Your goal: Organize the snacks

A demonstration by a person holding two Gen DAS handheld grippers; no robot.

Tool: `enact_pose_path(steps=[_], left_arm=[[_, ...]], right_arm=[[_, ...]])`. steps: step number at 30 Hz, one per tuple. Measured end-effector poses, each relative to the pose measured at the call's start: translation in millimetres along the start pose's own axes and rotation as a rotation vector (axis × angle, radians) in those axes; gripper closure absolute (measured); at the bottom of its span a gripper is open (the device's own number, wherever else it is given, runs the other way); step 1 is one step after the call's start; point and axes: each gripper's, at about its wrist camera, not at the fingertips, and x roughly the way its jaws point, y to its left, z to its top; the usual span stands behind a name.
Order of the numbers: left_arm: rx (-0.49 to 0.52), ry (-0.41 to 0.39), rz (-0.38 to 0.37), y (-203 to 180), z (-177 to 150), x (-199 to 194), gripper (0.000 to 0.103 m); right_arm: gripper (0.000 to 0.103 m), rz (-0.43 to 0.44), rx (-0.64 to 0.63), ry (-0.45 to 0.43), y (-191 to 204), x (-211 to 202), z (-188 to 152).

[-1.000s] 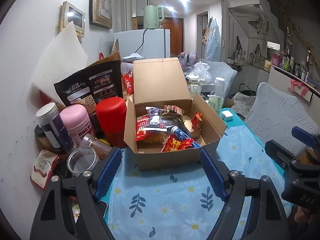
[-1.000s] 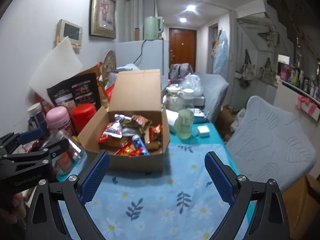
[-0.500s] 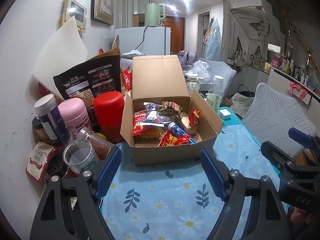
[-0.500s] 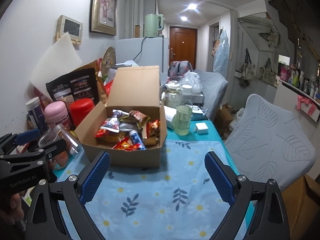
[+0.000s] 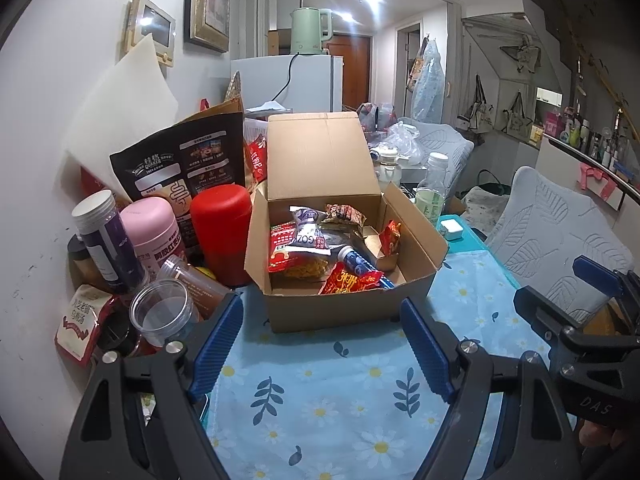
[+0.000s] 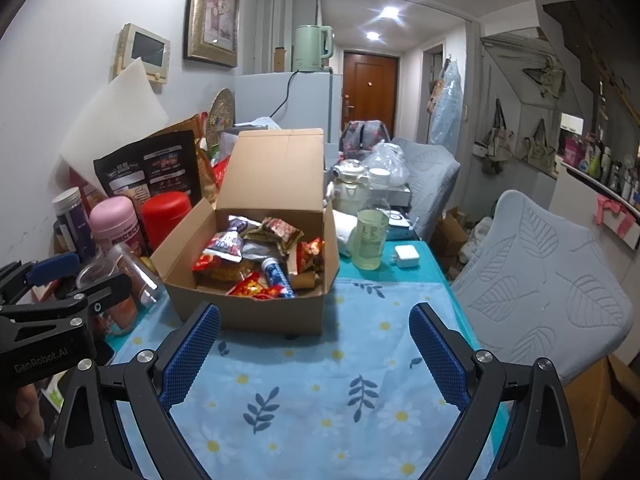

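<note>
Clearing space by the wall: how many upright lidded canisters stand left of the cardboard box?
3: the red canister next to the box, the pink canister left of it, the purple jar farthest left. More may be hidden behind.

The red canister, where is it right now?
In the left wrist view the red canister stands left of the cardboard box, with the pink jar on its other side and the black pouch behind it.
</note>
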Motion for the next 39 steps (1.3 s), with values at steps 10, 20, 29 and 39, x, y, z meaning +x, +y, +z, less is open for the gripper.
enact_pose_path(steps=[10, 20, 29, 39], left_arm=[[0.0, 0.007, -0.018, 0.7, -0.5, -2.5, 0.022], [0.01, 0.017, -0.02, -2.5, -2.1, -3.6, 0.022], [0.02, 0.025, -0.01, -3.9, -2.4, -1.6, 0.022], [0.023, 0.021, -0.011, -3.8, -3.2, -3.8, 0.022]], right_arm=[[0.006, 0.016, 0.013, -0.007, -1.0, -4.0, -0.2], [0.006, 0.009, 0.009, -0.004, -0.4, -5.0, -0.8], [0.006, 0.008, 0.011, 0.007, -3.2, -4.1, -1.7], [0.006, 0.007, 0.009, 0.011, -3.5, -1.7, -2.5]])
